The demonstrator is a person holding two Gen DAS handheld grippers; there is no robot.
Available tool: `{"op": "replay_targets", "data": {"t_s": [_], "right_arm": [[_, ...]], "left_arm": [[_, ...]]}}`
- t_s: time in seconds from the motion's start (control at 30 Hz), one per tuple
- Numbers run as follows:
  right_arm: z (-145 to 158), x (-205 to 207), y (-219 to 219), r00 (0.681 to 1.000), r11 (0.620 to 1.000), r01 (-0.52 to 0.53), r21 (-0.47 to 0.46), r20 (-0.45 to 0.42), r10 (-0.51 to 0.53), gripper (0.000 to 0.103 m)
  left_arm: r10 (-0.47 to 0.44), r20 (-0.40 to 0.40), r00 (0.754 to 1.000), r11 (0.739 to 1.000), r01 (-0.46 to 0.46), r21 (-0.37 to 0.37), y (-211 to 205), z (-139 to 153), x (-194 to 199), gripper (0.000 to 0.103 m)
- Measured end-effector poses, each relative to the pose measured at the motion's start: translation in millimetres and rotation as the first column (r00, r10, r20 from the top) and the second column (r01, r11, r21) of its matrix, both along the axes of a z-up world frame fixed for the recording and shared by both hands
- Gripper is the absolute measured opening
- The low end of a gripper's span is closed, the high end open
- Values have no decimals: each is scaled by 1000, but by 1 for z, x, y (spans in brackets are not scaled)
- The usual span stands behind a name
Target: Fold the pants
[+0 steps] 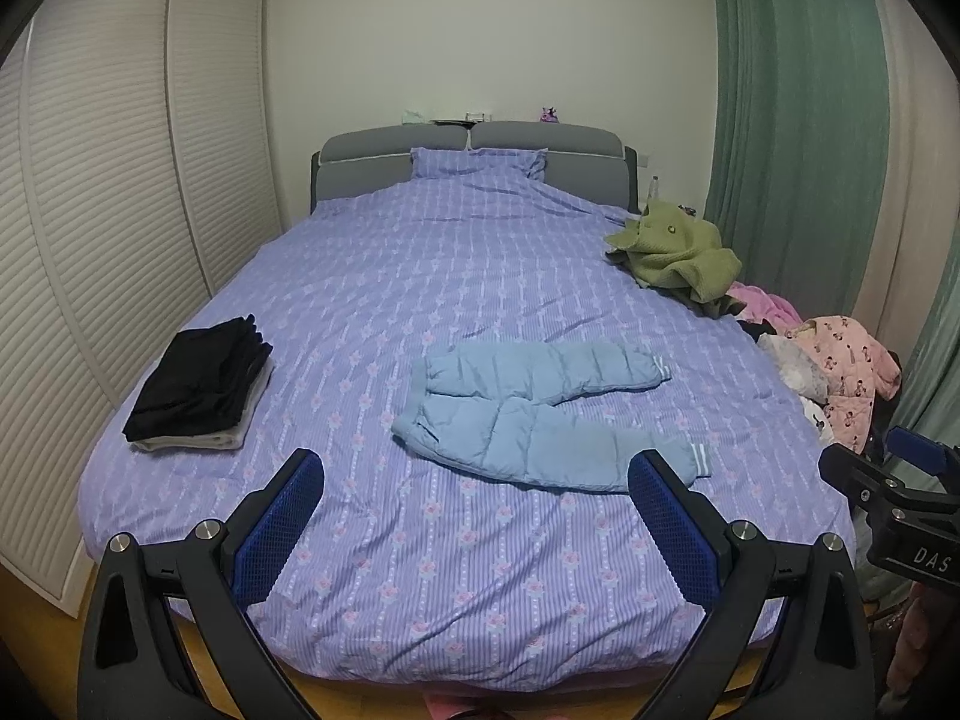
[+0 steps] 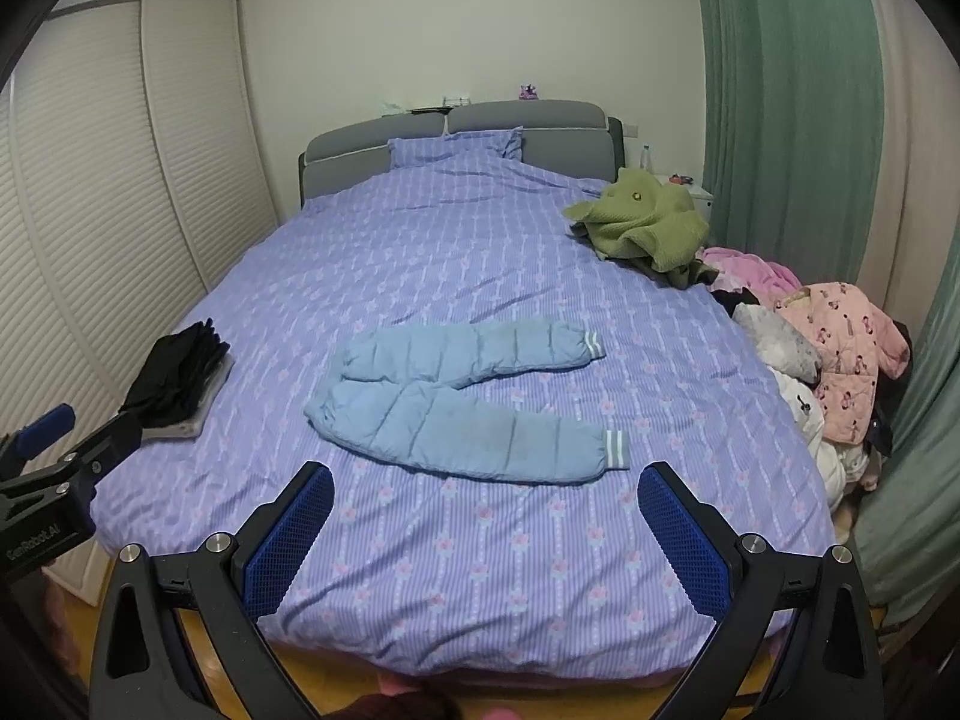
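Purple floral-striped bedcover fills the bedroom ahead of me. On it, flat and unfolded, lie the light blue quilted pants, legs pointing right. Both my left gripper and right gripper hang spread wide over the near edge, holding nothing. Folded black clothes sit far left.

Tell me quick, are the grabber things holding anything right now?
Left hand-held gripper: open, holding nothing, above the bed's near edge.
Right hand-held gripper: open, holding nothing; the blue pants lie untouched ahead of it.
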State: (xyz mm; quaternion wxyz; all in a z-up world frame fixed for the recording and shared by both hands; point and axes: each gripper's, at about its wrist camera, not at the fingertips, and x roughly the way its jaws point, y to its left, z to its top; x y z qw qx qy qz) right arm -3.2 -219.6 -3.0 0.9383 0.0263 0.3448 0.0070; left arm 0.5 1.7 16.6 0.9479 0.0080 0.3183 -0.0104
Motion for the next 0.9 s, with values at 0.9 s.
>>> {"op": "replay_targets", "data": {"t_s": [0.9], "right_arm": [[3,1,-2,1000,1000,-4,-1,2,4,103]], "left_arm": [[-6,17,1000,1000,6,-2,0,6,-1,103]]}}
